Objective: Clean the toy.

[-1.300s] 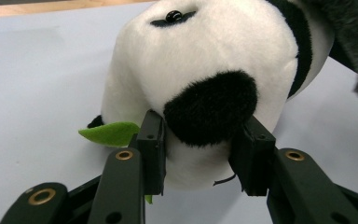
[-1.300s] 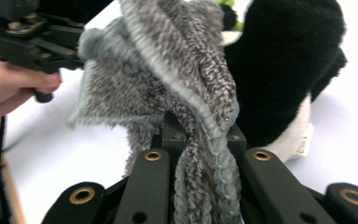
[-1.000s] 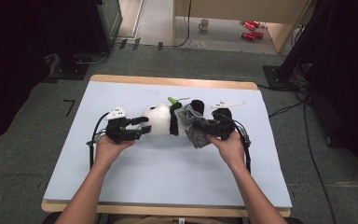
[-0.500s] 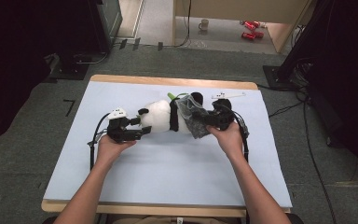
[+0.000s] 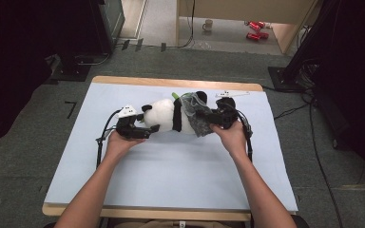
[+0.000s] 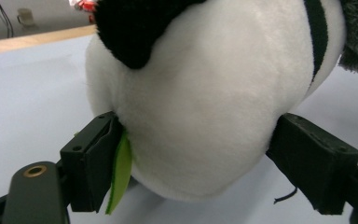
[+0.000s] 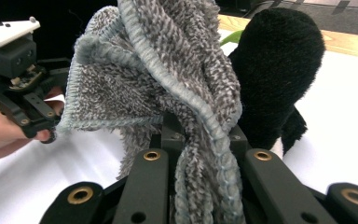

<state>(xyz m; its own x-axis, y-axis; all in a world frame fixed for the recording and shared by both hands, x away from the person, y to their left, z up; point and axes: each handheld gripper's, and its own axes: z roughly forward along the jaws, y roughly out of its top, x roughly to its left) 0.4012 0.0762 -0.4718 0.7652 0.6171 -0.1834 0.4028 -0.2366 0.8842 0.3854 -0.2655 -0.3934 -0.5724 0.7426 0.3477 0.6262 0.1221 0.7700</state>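
Plush is lying at the middle of the pale blue table cover (image 5: 171, 190): a soft black-and-white panda toy (image 5: 167, 115) is resting on its side, its white rounded end pointing toward the person's left and its black parts toward the right. A small green felt leaf (image 6: 120, 173) is sticking out from under the panda in the left gripper view, just beside that gripper's near jaw.

The left gripper (image 5: 145, 131), held in the person's left hand (image 5: 120, 142), is reaching in level from the left side. Its two black jaws are standing spread on either side of the panda's white rounded end, and they have just been opening. The toy is sitting between them; one jaw is lying close against the fur and the leaf, while the other is standing at the flank, and whether it is pressing there I cannot tell.

The right gripper (image 5: 210, 118), held in the person's right hand (image 5: 231, 136), is coming in from the right. Its jaws are pressed together and are pinching a fluffy grey knitted cloth (image 7: 168, 88) with a light blue stitched edge. The cloth is bunching up above the jaws and is lying against the panda's black end (image 7: 272, 65), draped over that part of the toy in the high view.
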